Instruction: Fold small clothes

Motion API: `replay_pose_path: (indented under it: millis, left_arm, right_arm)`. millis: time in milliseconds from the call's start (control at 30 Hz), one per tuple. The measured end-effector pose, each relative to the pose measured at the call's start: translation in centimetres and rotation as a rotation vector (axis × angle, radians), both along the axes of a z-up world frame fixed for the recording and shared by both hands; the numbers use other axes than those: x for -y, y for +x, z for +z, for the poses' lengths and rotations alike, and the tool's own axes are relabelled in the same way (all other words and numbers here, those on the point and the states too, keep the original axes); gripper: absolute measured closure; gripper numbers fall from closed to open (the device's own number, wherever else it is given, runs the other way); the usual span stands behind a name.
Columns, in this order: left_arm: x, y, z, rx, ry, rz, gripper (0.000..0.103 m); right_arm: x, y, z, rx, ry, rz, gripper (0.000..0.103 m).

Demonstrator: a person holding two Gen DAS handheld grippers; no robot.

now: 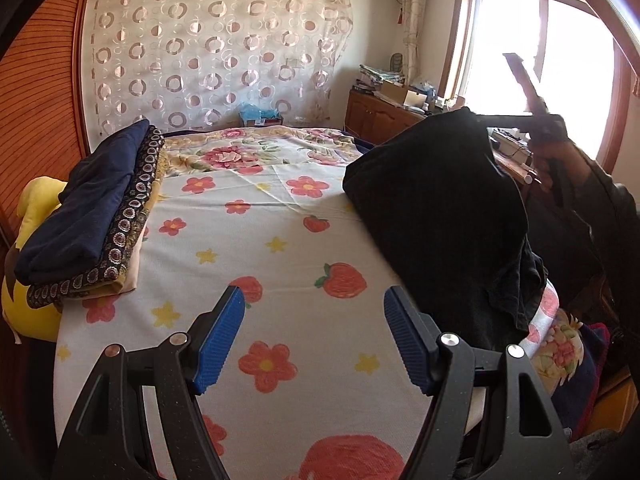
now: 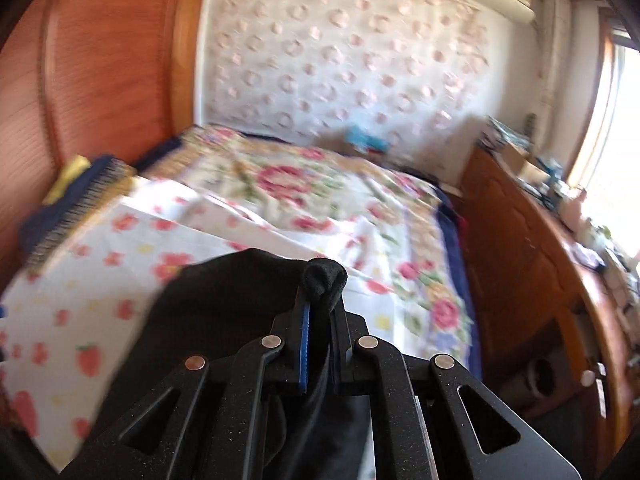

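A black garment (image 1: 440, 208) hangs in the air over the right side of the bed, lifted by its top corner. My right gripper (image 2: 320, 304) is shut on that corner, and a bunched black fold (image 2: 324, 280) pokes out above its blue pads. In the left wrist view the right gripper (image 1: 540, 120) shows dark against the window, above the garment. My left gripper (image 1: 314, 320) hovers low over the flowered sheet (image 1: 260, 240), open, with nothing between its blue pads (image 1: 220, 340). The garment's lower edge drapes just right of it.
A stack of folded clothes (image 1: 92, 216), navy on top of a patterned piece, lies at the bed's left edge on a yellow cushion (image 1: 36, 208). A wooden headboard (image 1: 36, 100) rises at left. A cluttered wooden cabinet (image 2: 532, 240) runs along the right, under the window.
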State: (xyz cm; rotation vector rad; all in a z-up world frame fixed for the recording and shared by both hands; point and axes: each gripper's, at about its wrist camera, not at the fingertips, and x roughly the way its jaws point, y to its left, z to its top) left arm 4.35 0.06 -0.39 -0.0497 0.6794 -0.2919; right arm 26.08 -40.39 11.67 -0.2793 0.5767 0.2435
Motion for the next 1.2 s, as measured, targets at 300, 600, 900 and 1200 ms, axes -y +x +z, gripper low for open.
replay_pose_path:
  millis: [300, 600, 900, 1200]
  left_arm:
    - [1.2, -0.1, -0.7, -0.019, 0.011, -0.03, 0.03]
    - [3.6, -0.1, -0.9, -0.02, 0.01, -0.069, 0.03]
    - [6.5, -0.2, -1.4, -0.028, 0.028, -0.124, 0.029]
    - [7.1, -0.5, -1.6, -0.032, 0.033, -0.125, 0.028]
  right_arm:
    - [-2.9, 7.3, -6.1, -0.16, -0.053, -0.137, 0.084]
    - [-5.8, -0.7, -6.6, -0.063, 0.038, -0.106, 0.059]
    - [-8.8, -11.5, -13.3, -0.106, 0.125, 0.096, 0.059]
    - [-10.4, -16.0, -16.1, -0.105, 0.131, 0.147, 0.059]
